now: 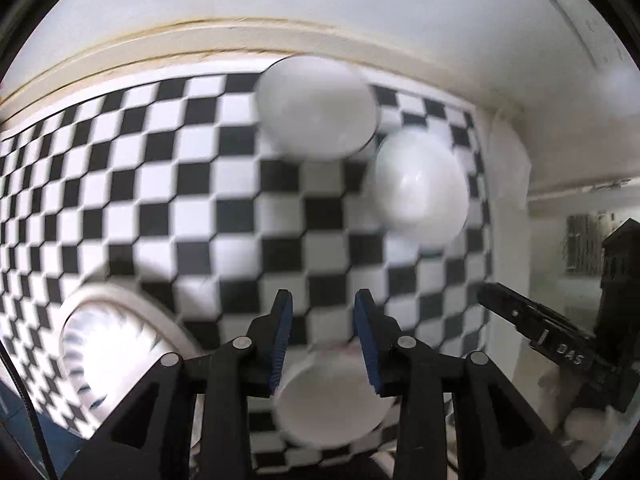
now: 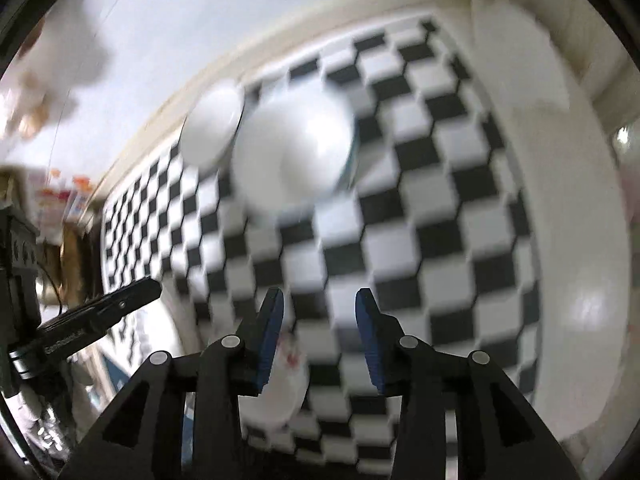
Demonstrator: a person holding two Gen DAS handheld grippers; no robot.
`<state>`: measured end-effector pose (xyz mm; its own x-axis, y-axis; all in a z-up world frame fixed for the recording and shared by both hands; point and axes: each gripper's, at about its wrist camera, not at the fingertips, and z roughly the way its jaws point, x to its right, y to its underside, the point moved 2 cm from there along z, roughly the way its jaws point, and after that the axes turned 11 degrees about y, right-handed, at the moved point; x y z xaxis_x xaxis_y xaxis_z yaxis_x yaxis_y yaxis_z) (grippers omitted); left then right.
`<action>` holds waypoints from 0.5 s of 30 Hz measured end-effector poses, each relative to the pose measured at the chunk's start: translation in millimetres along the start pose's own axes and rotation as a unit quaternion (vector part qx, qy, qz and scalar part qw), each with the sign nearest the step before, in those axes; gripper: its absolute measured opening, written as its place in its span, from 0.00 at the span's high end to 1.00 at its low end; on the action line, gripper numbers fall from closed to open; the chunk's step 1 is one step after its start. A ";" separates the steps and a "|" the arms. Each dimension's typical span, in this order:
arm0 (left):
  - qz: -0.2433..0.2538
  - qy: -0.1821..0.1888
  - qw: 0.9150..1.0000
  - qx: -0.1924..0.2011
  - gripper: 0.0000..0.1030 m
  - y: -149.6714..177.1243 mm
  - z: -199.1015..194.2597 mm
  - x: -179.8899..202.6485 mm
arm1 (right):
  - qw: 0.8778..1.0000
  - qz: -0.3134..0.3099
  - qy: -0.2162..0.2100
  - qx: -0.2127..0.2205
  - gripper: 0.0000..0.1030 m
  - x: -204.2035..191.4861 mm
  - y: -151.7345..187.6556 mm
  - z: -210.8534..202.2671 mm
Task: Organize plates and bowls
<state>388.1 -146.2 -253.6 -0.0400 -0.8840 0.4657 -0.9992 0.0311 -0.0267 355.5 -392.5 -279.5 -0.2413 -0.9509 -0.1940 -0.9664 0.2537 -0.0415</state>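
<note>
Left wrist alone shows patterned plate (image 1: pixel 108 344) (blurred), both grippers' fingers spread, empty.

The left gripper (image 1: pixel 323 328) hangs over a checkered tabletop (image 1: pixel 168 184), jaws apart with nothing between them. A small white bowl (image 1: pixel 332 404) lies just under the jaws. Two white dishes (image 1: pixel 316 108) (image 1: pixel 420 188) sit near the far right corner, and a patterned plate (image 1: pixel 108 356) at the near left edge.
</note>
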 end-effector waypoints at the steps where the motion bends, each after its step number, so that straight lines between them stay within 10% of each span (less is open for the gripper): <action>1: -0.001 0.005 1.000 -0.005 0.71 -8.7 7.0 2.8 | 1.000 0.003 0.005 0.007 0.61 1.9 -14.8 2.0; 12: 0.020 -0.025 0.998 -0.052 0.76 -62.0 79.4 20.3 | 0.999 0.032 0.006 -0.028 0.62 9.9 -101.4 70.3; 15: 0.033 -0.034 0.997 -0.054 0.85 -64.7 89.6 23.2 | 0.999 0.031 0.004 -0.038 0.82 11.1 -106.2 84.4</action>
<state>452.6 -210.5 -320.3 -0.1089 -0.9082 0.4041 -0.9897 0.1369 0.0409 462.9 -415.0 -360.0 -0.3020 -0.9350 -0.1861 -0.9532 0.2987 0.0460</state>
